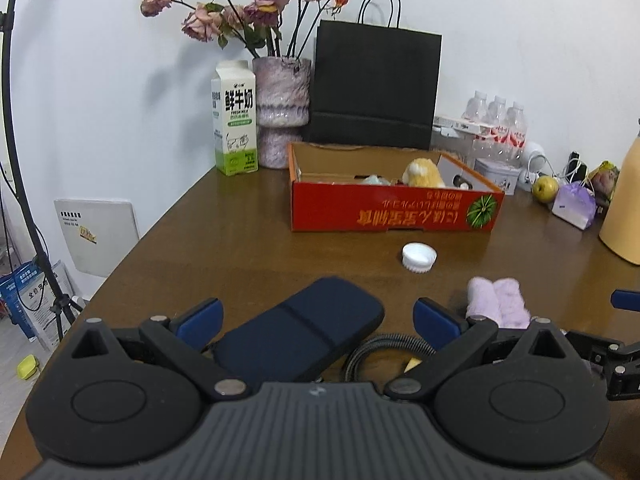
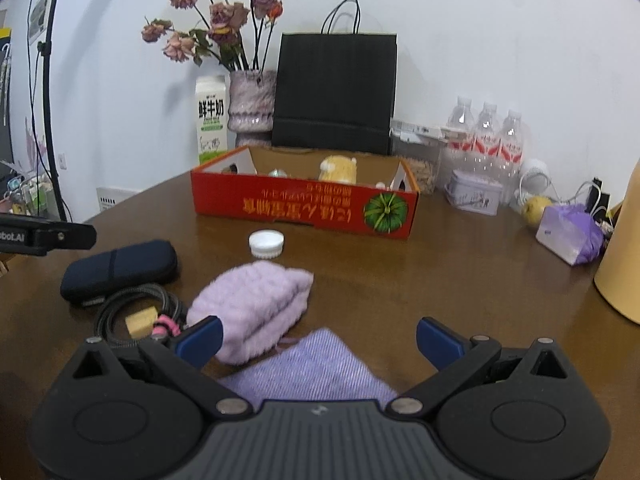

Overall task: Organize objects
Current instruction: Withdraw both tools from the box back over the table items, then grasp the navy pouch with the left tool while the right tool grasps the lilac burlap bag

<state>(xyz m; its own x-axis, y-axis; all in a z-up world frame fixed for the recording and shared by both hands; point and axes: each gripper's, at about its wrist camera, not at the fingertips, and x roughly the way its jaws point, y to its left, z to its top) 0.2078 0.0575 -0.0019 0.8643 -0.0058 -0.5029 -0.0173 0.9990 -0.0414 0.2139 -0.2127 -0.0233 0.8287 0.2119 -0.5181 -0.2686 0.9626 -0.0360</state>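
- Left wrist view: the red box [image 1: 394, 208] stood open-topped on the brown surface [image 1: 240, 248], and served as the landmark. Inside it lay a yellow plush toy [image 1: 423, 173] and a pale teal item [image 1: 374, 179], too hidden to identify.
- Behind the red box stood a black paper bag [image 1: 376, 88], a vase of dried roses [image 1: 282, 108] and a milk carton [image 1: 235, 120].
- In front of the red box lay a white cap [image 1: 419, 257], open side up.
- Nearer still lay a dark blue case [image 1: 304, 334], its long axis running diagonally from near-left towards the box. The left hand-held gripper [image 1: 318, 318] hung over it with jaws wide apart, gripping nothing.
- Right wrist view: the same red box [image 2: 304, 204] held the yellow plush toy [image 2: 338, 169].
- In front of the box lay a lilac fluffy roll [image 2: 252, 308], its long axis angled towards the box's right end, beside a purple cloth [image 2: 316, 368] and a coiled cable [image 2: 136, 312].
- The right hand-held gripper [image 2: 320, 340] was spread wide and empty, its left finger against the roll.
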